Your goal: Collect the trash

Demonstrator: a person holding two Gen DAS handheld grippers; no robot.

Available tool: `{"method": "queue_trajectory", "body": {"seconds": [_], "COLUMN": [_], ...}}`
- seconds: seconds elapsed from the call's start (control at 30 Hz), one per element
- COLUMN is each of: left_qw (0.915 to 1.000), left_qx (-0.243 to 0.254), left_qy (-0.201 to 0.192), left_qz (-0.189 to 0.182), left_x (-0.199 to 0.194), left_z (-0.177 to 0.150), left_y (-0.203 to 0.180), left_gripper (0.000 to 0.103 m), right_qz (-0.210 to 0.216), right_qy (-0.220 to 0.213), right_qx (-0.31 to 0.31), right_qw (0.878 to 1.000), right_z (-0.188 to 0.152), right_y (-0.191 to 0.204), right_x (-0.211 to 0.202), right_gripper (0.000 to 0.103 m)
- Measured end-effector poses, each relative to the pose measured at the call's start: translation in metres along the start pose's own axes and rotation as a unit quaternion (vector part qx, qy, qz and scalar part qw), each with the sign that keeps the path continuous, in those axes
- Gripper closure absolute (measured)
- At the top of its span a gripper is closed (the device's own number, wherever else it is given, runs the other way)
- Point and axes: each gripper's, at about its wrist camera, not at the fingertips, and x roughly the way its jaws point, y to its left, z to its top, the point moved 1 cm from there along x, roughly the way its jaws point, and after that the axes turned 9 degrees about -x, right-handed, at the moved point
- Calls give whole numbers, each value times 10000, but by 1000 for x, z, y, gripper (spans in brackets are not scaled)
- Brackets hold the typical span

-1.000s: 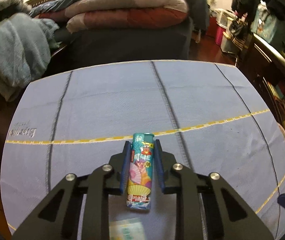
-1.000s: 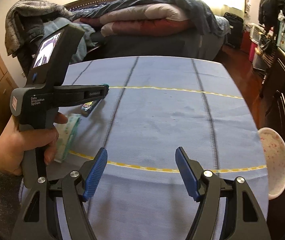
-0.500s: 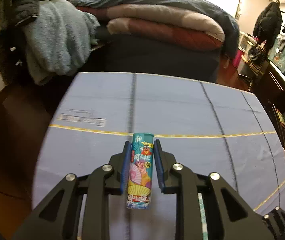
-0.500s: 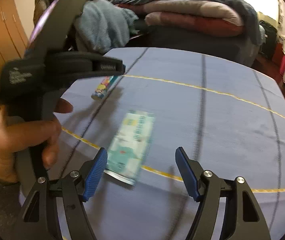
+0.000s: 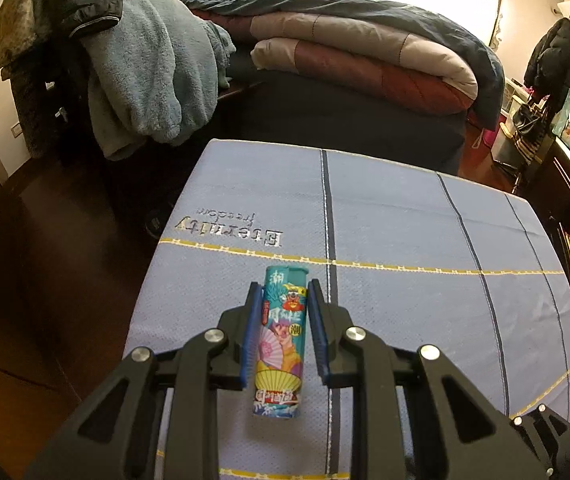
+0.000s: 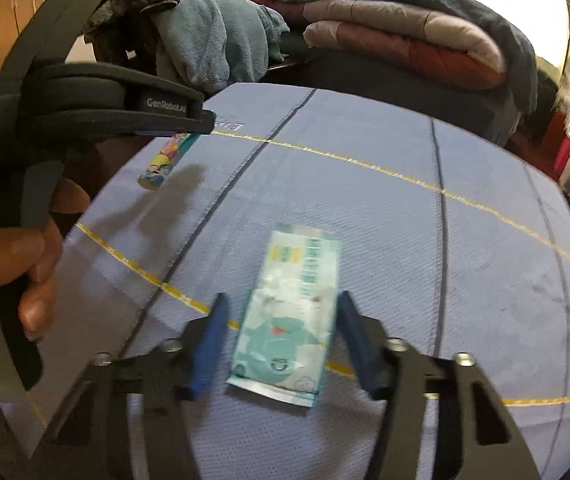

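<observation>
Left fingers: the left gripper (image 5: 281, 312) is clamped on a colourful lighter (image 5: 281, 340), one blue pad against each long side; the lighter's top pokes out past the tips and its base hangs out behind them, clear of the cloth

Right fingers: the right gripper (image 6: 283, 320) has just been closing; its fingers (image 6: 209, 344) straddle a pale green wipes packet (image 6: 289, 320), with a gap left on the left side; on the right I cannot tell whether the pad touches

Packet: lies flat on the blue cloth (image 6: 425, 260) covering the worktop, lengthwise between the fingers, near the yellow stripe

Edges and room: the left gripper hangs over the cloth's left part, close to the drop to the dark floor (image 5: 45, 260); to the right and ahead the cloth is bare up to the bed (image 5: 365, 112) with folded quilts (image 5: 365, 52)

Hand pose: a hand (image 6: 25, 264) wraps the left gripper's handle at the left of the right view; both grippers tilt steeply down toward the cloth
</observation>
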Motion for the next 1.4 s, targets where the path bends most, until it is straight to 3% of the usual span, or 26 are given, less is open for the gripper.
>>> {"method": "queue_trajectory", "body": {"seconds": [0.27,0.5,0.93,1.23,1.4], "left_qw": [9999,9990,9902,9773,9743], "left_qx": [86,376,1142,1686,1850], "left_qy": [33,52,135,162,197], "left_qz": [-56,-225,-795,-1272,-1270], "left_x": [0,-2,-7,-12,-8], "left_z": [-4,-10,-35,-54,-63], "left_y": [-17,-56,-173,-264,-287], "left_gripper": [79,79,78,78,78], "right_qz": [6,-73,-537,-1019,-1109], "right_qy": [-37,-86,-209,-268,-300], "right_qx": [164,559,1373,2092,2327], "right_qw": [9999,9984,9889,9722,9657], "right_z": [-9,-25,-75,-118,-132], "right_y": [-21,-56,-134,-198,-216], "right_x": [-11,-29,-75,-107,-116], "right_gripper": [58,58,58,58,58]}}
